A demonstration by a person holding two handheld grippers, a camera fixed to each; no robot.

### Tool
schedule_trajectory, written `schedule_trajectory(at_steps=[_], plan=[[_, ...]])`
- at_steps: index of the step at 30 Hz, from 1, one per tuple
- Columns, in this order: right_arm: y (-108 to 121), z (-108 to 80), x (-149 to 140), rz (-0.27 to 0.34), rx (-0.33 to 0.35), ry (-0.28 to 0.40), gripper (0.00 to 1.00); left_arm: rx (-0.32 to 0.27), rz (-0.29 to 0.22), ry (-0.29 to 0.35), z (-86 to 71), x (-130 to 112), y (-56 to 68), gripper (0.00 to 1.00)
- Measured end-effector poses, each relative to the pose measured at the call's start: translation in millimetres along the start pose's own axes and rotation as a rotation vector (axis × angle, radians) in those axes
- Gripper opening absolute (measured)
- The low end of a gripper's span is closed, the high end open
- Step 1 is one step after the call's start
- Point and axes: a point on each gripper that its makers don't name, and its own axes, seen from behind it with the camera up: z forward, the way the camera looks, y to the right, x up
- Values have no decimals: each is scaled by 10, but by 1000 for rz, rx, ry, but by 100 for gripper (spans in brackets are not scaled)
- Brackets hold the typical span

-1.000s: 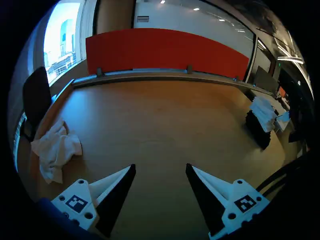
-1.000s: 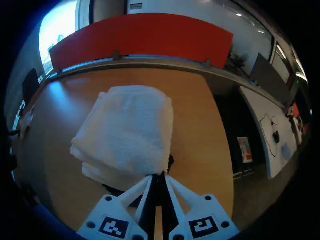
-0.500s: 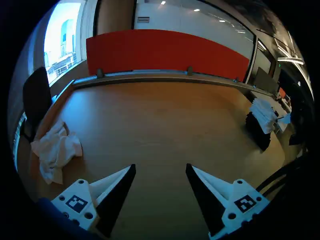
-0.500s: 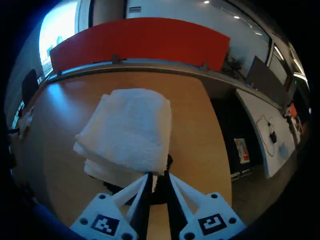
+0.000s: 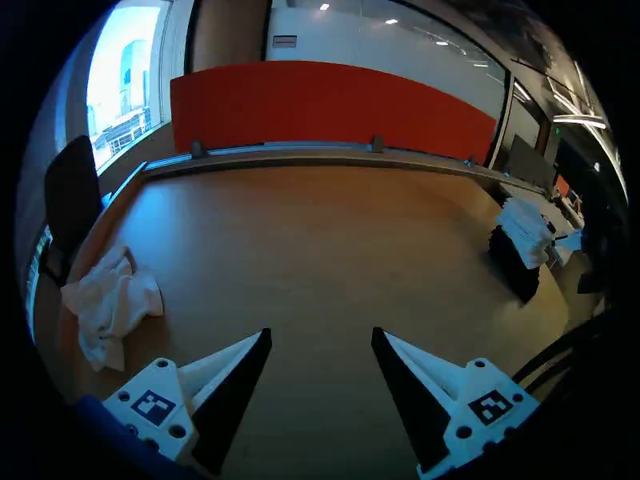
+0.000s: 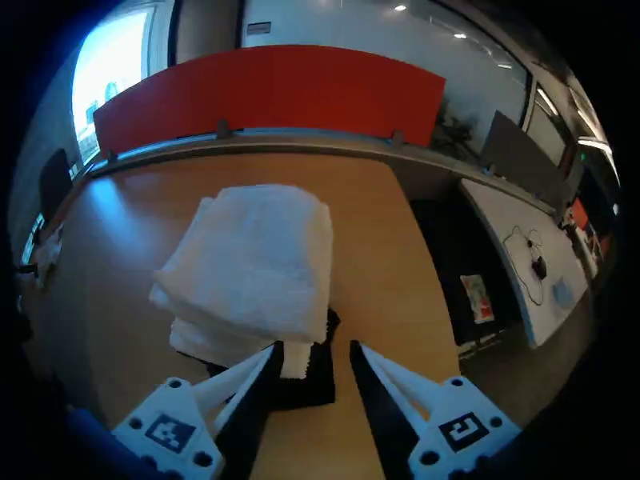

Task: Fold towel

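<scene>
Right gripper view: right gripper (image 6: 314,349) jaws apart, folded towels (image 6: 254,256) centre.
Left gripper view: left gripper (image 5: 320,331) jaws apart, crumpled towel (image 5: 110,306) lower left.

- In the left gripper view we look from low behind the left tongs (image 5: 320,330), forward and slightly down across the tabletop (image 5: 320,232) to the red partition (image 5: 320,100) in the upper frame.
- In the right gripper view we sit behind the right tongs (image 6: 316,346), close above the stack of folded towels (image 6: 252,256), facing that partition too.
- Both views share the tabletop, the partition and the stack, which is small and far off at the left gripper view's right edge.
</scene>
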Motion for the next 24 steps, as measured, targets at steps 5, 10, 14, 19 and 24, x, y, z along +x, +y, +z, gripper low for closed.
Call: schedule_trajectory(at_steps=[5, 10, 14, 19, 24], plan=[[-17, -35, 25, 21, -3, 21, 81, 0, 4, 1, -1, 4, -3, 93], [-39, -64, 41, 32, -4, 35, 83, -4, 5, 4, 0, 19, 5, 93], [-60, -90, 78, 41, -7, 53, 84, -6, 4, 7, 4, 32, 6, 93], [-112, -151, 159, 55, -7, 99, 84, -6, 4, 13, 9, 52, 2, 93], [-149, -207, 250, 73, -13, 150, 84, -6, 3, 19, 10, 74, -3, 93]])
